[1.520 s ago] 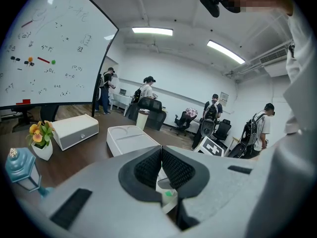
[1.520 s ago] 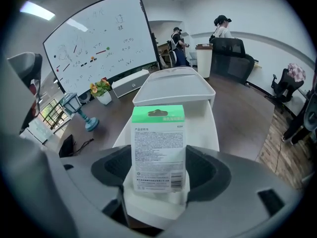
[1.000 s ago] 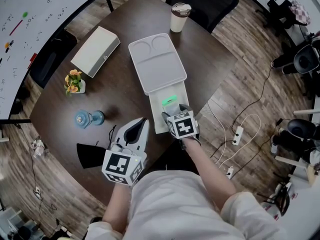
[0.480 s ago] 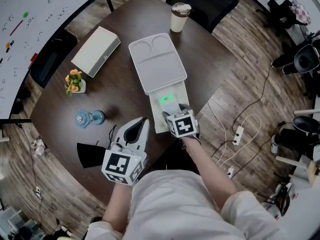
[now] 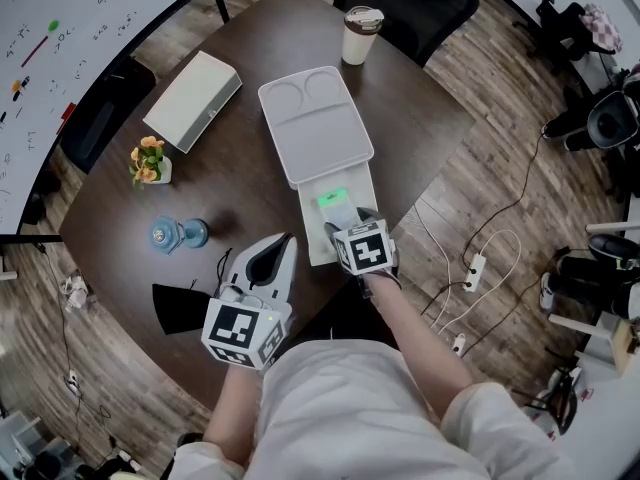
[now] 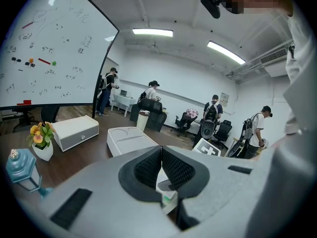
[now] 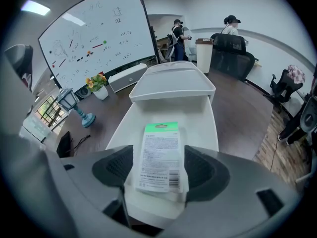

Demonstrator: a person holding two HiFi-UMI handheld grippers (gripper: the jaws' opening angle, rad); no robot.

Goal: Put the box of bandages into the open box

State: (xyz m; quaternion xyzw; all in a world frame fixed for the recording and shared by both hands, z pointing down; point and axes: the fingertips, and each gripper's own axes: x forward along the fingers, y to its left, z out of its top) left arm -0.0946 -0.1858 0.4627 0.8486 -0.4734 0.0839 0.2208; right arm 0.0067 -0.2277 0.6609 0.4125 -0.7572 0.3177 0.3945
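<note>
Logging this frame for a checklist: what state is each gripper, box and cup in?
left gripper: shut, empty.
right gripper: shut on bandage box.
bandage box: held over open box's base.
open box: lid open.
drawer box: closed.
cup: lid on.

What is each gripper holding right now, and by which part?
The right gripper holds the box of bandages by its long sides near the barcode end, green end pointing away. The left gripper holds nothing; its jaws are together.
</note>
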